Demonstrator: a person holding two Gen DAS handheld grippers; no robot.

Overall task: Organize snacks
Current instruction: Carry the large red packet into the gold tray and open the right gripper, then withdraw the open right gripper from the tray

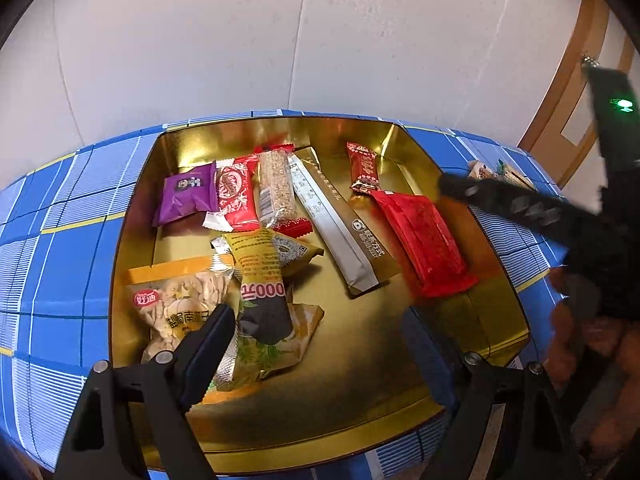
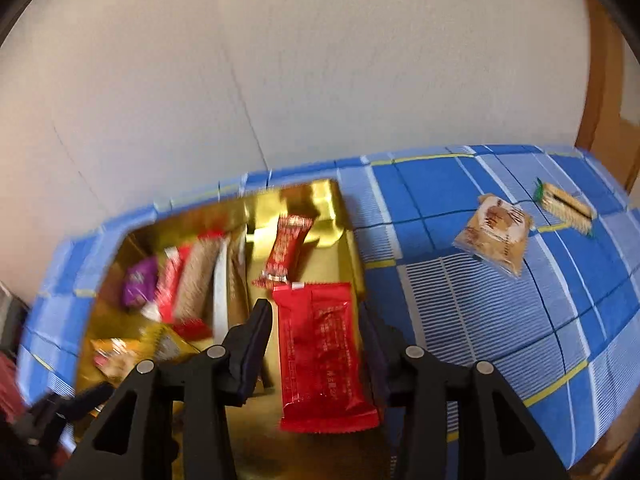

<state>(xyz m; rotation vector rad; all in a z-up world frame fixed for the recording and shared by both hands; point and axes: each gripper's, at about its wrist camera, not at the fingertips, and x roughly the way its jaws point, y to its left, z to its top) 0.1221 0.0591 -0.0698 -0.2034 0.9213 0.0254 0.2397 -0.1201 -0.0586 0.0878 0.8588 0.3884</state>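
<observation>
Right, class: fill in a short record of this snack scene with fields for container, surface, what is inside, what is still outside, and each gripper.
container: gold tin
surface: blue checked cloth
inside: purple pack, seed bag, silver stick, red pack, others
outside: biscuit pack and cracker pack, on the cloth to the tin's right
left gripper: open, empty, over the tin
right gripper: open, astride the red pack, pads clear of it

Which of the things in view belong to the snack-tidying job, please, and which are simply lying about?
Part of the job:
- gold rectangular tin
- large red foil packet, lying in the tin between the open right gripper
- tan biscuit packet and green-edged cracker pack, still on the cloth

Just there:
- blue checked tablecloth
- wooden door frame
</observation>
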